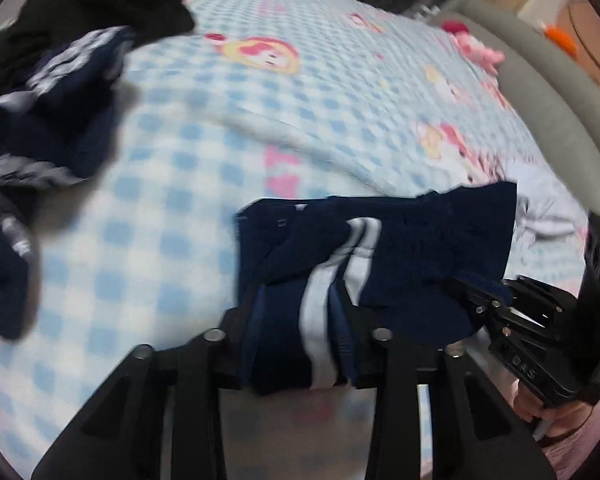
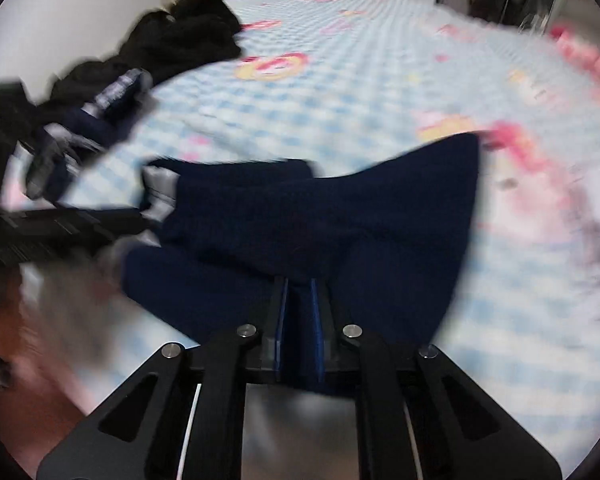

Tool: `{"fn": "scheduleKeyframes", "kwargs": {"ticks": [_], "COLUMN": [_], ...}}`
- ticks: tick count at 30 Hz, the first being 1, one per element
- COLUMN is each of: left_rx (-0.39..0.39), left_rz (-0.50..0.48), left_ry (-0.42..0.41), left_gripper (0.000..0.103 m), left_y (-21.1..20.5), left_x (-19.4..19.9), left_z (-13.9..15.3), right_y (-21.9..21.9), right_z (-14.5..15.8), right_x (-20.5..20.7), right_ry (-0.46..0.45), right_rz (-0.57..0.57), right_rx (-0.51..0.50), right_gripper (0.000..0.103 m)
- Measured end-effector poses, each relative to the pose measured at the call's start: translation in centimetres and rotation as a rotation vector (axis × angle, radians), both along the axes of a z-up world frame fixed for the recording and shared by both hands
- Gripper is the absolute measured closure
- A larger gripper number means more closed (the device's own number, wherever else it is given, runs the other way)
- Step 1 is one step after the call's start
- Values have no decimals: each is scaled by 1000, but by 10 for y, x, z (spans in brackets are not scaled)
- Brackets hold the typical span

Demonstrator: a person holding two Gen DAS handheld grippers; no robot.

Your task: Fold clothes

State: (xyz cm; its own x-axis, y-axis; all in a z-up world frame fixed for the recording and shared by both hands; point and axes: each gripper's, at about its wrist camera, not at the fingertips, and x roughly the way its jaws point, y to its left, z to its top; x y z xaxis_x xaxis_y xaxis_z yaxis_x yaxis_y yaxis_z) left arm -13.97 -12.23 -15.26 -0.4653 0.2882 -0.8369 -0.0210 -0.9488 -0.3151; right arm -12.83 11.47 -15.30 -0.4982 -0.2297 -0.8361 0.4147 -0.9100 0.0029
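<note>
A navy garment with white stripes hangs folded above the checked bed, held by both grippers. My left gripper is shut on its striped edge. My right gripper is shut on the plain navy cloth at the garment's other side. The right gripper also shows in the left wrist view at the lower right, and the left gripper shows in the right wrist view at the left. Both views are blurred by motion.
The bed has a blue and white checked sheet with cartoon prints. A pile of dark clothes lies at the left, also in the right wrist view. A pink toy and a grey bed edge are at the right.
</note>
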Motion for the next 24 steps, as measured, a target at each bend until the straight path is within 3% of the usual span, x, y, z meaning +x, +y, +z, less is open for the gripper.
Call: {"fn": "scheduleKeyframes", "kwargs": {"ticks": [1, 2, 4, 6, 9, 12, 14, 15, 18, 19, 20, 21, 23, 24], "left_rx": [-36, -48, 3, 35, -67, -202, -175, -167, -168, -97, -19, -14, -23, -101], "left_rz": [27, 44, 18, -41, -72, -24, -11, -6, 27, 39, 51, 57, 67, 63], "left_ry": [22, 67, 131, 158, 100, 56, 57, 60, 97, 110, 122, 119, 110, 84], "left_gripper": [53, 55, 55, 55, 55, 55, 55, 47, 46, 47, 47, 47, 47, 44], "left_y": [-2, -3, 0, 18, 47, 48, 36, 31, 18, 12, 5, 6, 8, 13], "left_x": [5, 10, 18, 19, 17, 22, 31, 35, 44, 45, 46, 44, 40, 36], "left_z": [9, 20, 36, 42, 20, 1, 2, 4, 13, 15, 16, 15, 10, 5], "right_y": [5, 10, 19, 14, -10, -20, -8, 3, 28, 33, 37, 42, 50, 49], "right_z": [4, 9, 18, 29, 31, 8, -1, 2, 16, 19, 23, 26, 33, 29], "right_x": [1, 2, 5, 9, 9, 4, 3, 5, 12, 14, 15, 17, 20, 18], "right_ry": [10, 19, 47, 65, 24, -47, -66, -61, -29, -25, -21, -18, -10, -25], "right_rz": [-10, -20, -45, -28, 57, 35, -4, -17, -51, -56, -61, -66, -77, -104], "right_rx": [5, 6, -11, -66, -151, -76, -47, -58, -79, -99, -119, -139, -179, -137], "right_gripper": [95, 93, 90, 77, 75, 78, 84, 84, 80, 78, 69, 63, 63, 63]}}
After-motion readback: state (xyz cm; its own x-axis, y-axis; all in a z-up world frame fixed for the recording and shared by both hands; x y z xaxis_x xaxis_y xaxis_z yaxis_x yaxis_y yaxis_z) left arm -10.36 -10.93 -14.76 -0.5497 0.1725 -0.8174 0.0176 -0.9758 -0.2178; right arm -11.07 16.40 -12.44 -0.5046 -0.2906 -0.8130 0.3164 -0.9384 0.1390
